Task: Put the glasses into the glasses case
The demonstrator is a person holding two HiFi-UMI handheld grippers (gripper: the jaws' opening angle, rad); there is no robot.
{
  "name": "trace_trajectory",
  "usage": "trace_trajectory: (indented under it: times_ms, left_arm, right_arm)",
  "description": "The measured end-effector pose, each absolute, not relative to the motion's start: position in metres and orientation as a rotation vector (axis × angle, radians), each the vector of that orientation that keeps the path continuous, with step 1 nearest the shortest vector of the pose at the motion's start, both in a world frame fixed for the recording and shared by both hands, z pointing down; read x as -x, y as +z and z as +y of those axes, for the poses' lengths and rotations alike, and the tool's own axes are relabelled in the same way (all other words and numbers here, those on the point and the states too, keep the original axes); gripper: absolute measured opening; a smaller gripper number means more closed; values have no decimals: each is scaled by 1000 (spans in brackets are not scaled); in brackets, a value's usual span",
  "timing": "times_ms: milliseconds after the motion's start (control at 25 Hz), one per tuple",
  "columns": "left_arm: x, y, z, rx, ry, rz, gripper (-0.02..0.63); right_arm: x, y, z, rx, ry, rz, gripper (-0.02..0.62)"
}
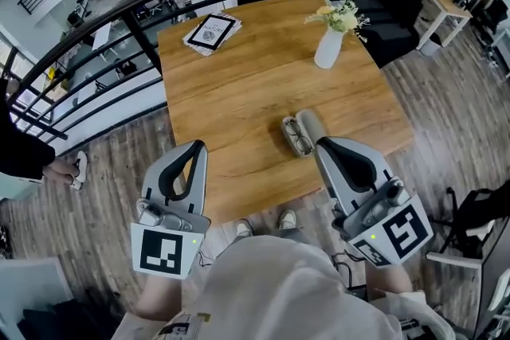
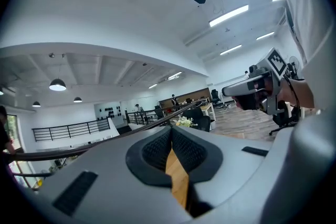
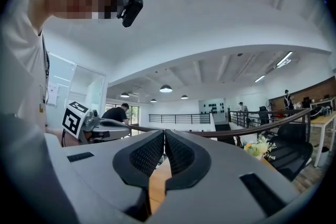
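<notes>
An open grey glasses case (image 1: 309,124) lies near the front edge of the wooden table (image 1: 239,84), and the glasses (image 1: 298,139) rest in its left half. Both grippers are held up close to my body, level, away from the case. My left gripper (image 1: 197,146) (image 2: 171,130) hangs over the table's front left edge, its pads meeting with nothing between them. My right gripper (image 1: 322,143) (image 3: 164,132) sits just in front of the case, jaws shut and empty. Each gripper view also catches the other gripper off to the side.
A white vase of flowers (image 1: 328,48) stands at the table's far right. A magazine (image 1: 212,32) lies at the far left corner. A dark railing (image 1: 119,16) curves behind the table. A black chair (image 1: 390,8) stands at the back right. My shoes (image 1: 287,219) show at the front edge.
</notes>
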State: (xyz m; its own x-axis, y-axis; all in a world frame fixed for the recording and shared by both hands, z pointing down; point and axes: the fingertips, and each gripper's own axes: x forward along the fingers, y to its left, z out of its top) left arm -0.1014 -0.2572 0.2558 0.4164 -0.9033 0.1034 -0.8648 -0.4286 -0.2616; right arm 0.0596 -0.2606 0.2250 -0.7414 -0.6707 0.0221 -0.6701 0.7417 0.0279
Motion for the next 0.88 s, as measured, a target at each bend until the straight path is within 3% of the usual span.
trace_trajectory:
  times_ms: [880]
  left_arm:
    - [104, 277, -255, 2545, -396, 1593, 17]
  right_arm:
    - [-55, 257, -271, -1071, 60, -2855, 26]
